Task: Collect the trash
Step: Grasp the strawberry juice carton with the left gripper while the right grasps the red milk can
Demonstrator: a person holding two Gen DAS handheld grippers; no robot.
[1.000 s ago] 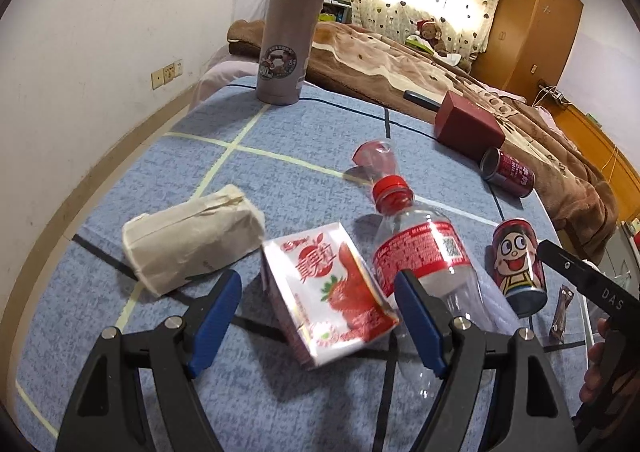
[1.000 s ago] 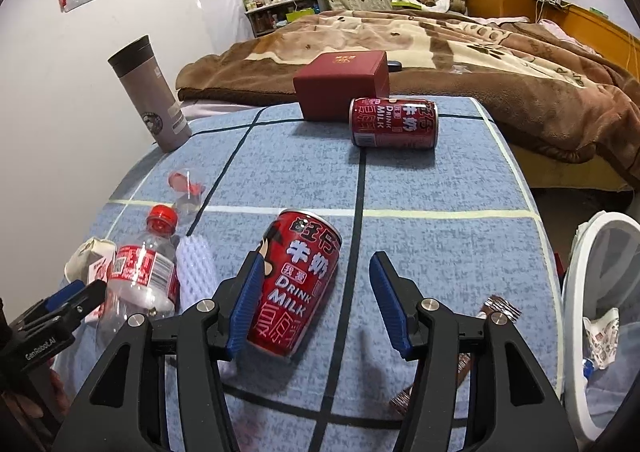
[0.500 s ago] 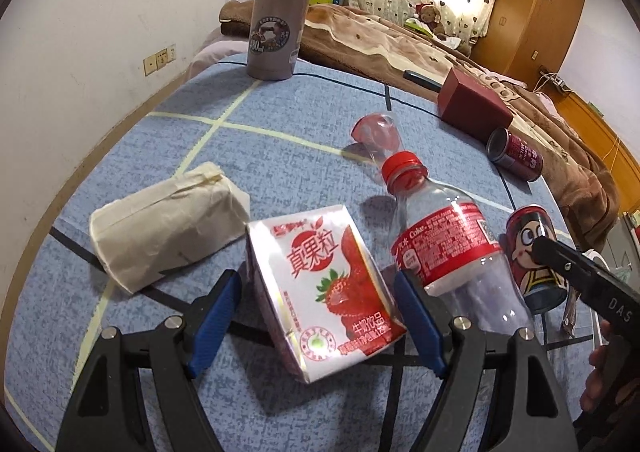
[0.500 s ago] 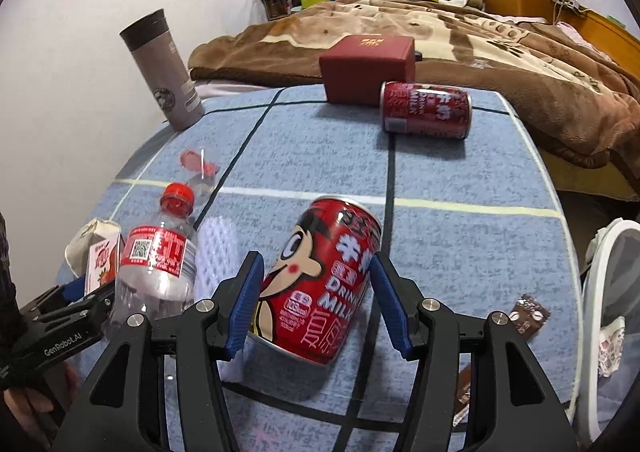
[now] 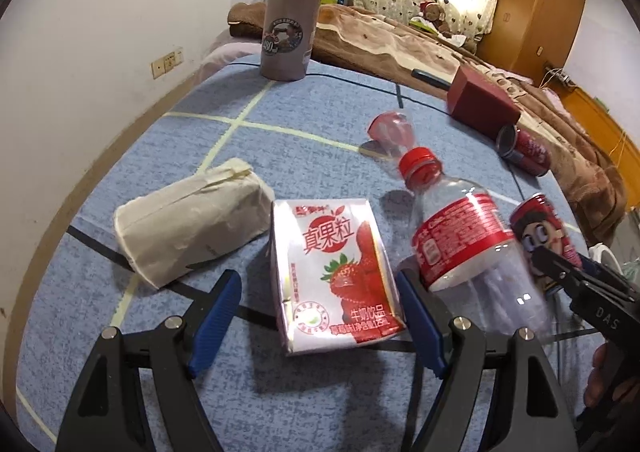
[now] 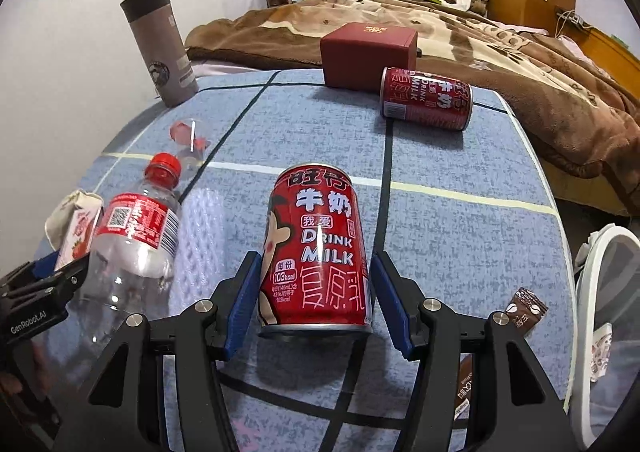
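On blue checked tablecloth (image 6: 460, 236): milk can (image 6: 316, 248), upright, between the spread jaws of right gripper (image 6: 312, 298), not yet clamped. Strawberry milk carton (image 5: 334, 272), lying flat, between the spread jaws of left gripper (image 5: 320, 316). Step: grasping (both at once, apparently). Next: close squarely, lift, carry to white bin (image 6: 600, 276) at table's right.

The worktop (image 6: 460, 252) is blue with dark and pale yellow lines. The near can (image 6: 316, 248) is red with white words and a cartoon face. The milk carton (image 5: 336, 276) is white with red strawberries. The bottle (image 5: 460, 248) is clear with a red cap and label. The tongs' pads (image 6: 390, 302) are blue.
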